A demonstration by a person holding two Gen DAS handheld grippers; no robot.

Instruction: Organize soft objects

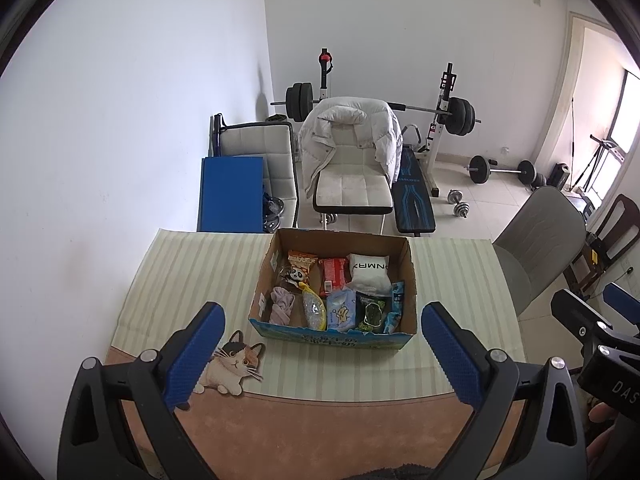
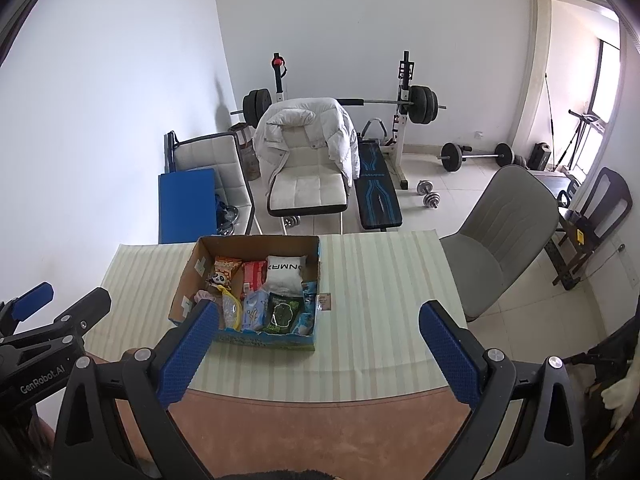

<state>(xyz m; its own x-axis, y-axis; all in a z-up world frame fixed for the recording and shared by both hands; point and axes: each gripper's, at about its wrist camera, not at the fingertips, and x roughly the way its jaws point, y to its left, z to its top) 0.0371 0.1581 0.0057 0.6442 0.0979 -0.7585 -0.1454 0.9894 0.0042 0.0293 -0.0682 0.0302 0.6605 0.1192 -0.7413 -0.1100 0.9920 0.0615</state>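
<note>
A cardboard box [image 1: 334, 334] packed with soft packets, among them a white pouch [image 1: 370, 272], was seen near the table's [image 1: 192, 272] far edge. The left gripper [image 1: 320, 356] and right gripper [image 2: 316, 356] were held spread apart, empty, above the near edge.

Both grippers, left gripper [image 1: 322, 354] and right gripper [image 2: 318, 350], are black, with blue textured pads, silver round screws and triangular cutouts behind; white "GenRobot.AI" lettering marks one body.
</note>
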